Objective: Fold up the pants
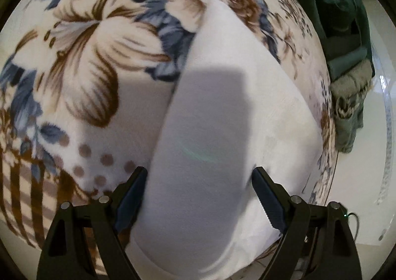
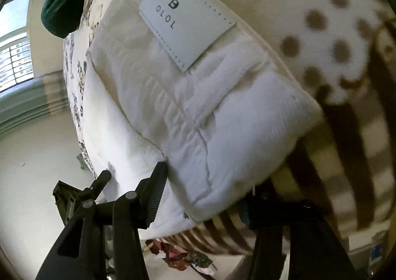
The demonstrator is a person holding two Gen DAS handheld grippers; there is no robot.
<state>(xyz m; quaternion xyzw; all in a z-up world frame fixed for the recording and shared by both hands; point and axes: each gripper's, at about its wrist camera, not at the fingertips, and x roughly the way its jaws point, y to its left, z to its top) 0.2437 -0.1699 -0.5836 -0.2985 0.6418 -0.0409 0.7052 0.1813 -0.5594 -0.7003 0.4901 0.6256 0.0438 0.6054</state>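
Note:
White pants [image 1: 222, 111] lie folded lengthwise on a floral blanket [image 1: 94, 62]. In the left wrist view my left gripper [image 1: 199, 181] is open, its fingers on either side of the pants' near end. In the right wrist view the waistband end of the pants [image 2: 198, 111] shows a white label [image 2: 185, 22] reading "OLOL". My right gripper [image 2: 210, 181] is open wide around the waistband corner; its left finger [image 2: 158, 191] lies against the fabric and its right finger is mostly hidden under the cloth.
Dark green clothing [image 1: 341, 20] and a grey-green garment [image 1: 349, 111] lie at the blanket's right edge. In the right wrist view there is a window [image 2: 14, 57] at left, pale floor [image 2: 37, 181] below, and colourful clutter [image 2: 178, 255] under the bed edge.

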